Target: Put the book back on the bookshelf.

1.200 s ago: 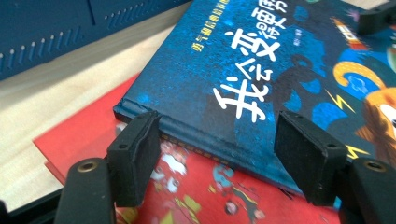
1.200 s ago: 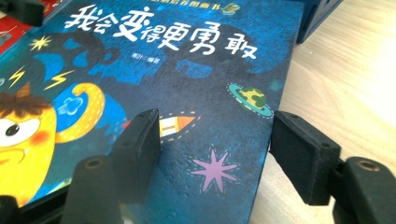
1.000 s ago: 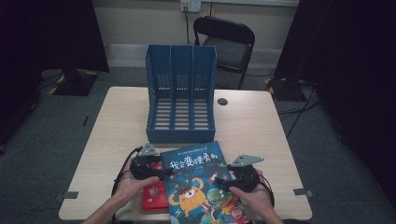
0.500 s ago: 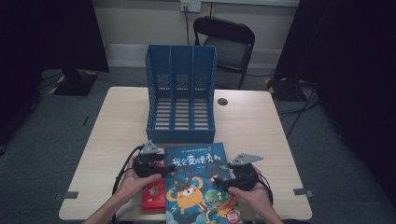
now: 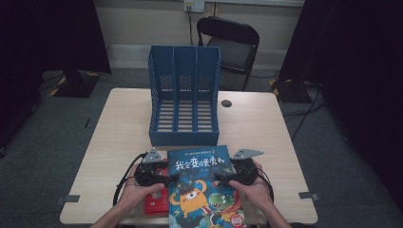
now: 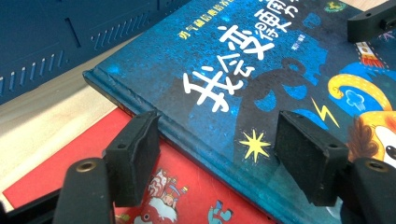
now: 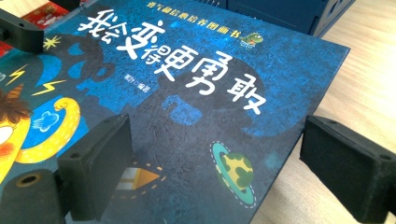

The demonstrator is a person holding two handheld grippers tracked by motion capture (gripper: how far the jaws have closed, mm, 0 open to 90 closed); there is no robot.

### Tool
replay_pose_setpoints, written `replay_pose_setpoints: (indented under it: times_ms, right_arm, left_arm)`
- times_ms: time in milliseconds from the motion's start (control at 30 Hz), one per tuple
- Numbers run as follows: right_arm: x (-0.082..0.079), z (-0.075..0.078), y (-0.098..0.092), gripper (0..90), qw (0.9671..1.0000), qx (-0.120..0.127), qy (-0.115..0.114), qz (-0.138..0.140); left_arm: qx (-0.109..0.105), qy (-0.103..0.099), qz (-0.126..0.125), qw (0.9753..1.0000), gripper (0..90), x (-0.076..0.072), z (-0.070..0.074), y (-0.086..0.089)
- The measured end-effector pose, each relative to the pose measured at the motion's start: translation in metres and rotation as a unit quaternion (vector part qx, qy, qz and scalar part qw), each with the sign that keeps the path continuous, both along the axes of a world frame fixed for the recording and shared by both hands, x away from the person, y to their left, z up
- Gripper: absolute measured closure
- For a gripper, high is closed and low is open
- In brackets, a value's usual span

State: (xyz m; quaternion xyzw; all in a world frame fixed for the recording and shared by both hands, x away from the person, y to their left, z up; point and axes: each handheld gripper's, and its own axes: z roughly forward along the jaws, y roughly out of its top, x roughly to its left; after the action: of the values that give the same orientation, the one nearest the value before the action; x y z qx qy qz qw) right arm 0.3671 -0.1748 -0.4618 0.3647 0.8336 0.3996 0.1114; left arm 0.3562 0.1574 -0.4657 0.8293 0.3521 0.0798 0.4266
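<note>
- Since half a second ago the blue picture book (image 5: pixel 202 185) has barely shifted; against a second ago it lies straighter and a little closer to the person, its top edge near the blue file rack (image 5: pixel 184 97).
- The left gripper (image 5: pixel 161 176) is at the book's left edge. Its jaws are spread wide, one over the red book (image 5: pixel 157 203) beneath and one over the blue cover, straddling the spine; whether the pads touch cannot be told.
- The right gripper (image 5: pixel 222 177) is at the book's right edge, jaws also wide apart, one above the cover and one above the bare table (image 5: pixel 266 123). Nothing is clamped.
- Count: two books, the blue one lying on top of the red one at the table's near edge; one rack with three compartments; two grippers, each in a hand; one folding chair (image 5: pixel 231 42) behind the table; one small dark disc (image 5: pixel 226 103) on the tabletop beside the rack.
</note>
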Motion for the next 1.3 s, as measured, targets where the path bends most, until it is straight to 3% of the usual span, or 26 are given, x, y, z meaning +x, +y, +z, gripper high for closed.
replay_pose_setpoints:
  times_ms: [100,200,300,400,533,733,933,967,1300]
  right_arm:
    - [-0.001,0.000,-0.002,9.2,1.0000,0.001,-0.001,-0.004]
    - [-0.001,0.001,-0.004,8.3,0.9996,-0.002,0.019,-0.020]
    - [-0.001,0.001,-0.007,8.3,0.9992,0.000,0.027,-0.028]
    - [0.000,0.001,-0.009,8.2,0.9990,0.004,0.031,-0.031]
    - [0.004,-0.003,-0.014,8.7,0.9968,0.029,0.066,-0.035]
    - [0.003,-0.001,-0.012,10.3,0.9977,0.021,0.055,-0.033]
    - [0.003,0.003,-0.013,15.6,0.9980,0.021,0.045,-0.039]
    - [0.003,0.007,-0.012,16.6,0.9982,0.023,0.038,-0.040]
    - [0.004,0.021,-0.013,23.4,0.9983,0.045,0.018,-0.031]
  left_arm:
    - [-0.001,-0.001,0.001,1.0000,31.5,0.002,0.000,-0.002]
    - [-0.001,-0.001,-0.001,1.0000,31.7,0.005,0.000,-0.005]
    - [0.012,0.007,0.004,0.9999,31.9,0.011,0.003,-0.011]
    - [0.011,0.005,0.009,0.9999,32.7,0.012,0.003,-0.013]
    - [0.007,0.007,0.006,0.9999,32.8,0.013,0.003,-0.013]
    - [0.002,0.006,0.005,1.0000,31.9,0.010,0.002,-0.009]
    - [-0.007,-0.004,-0.021,0.9997,32.9,0.006,-0.001,-0.003]
    - [-0.017,0.002,-0.024,0.9996,35.6,0.007,-0.001,-0.001]
    - [-0.030,0.014,-0.029,0.9990,35.6,0.011,-0.001,0.002]
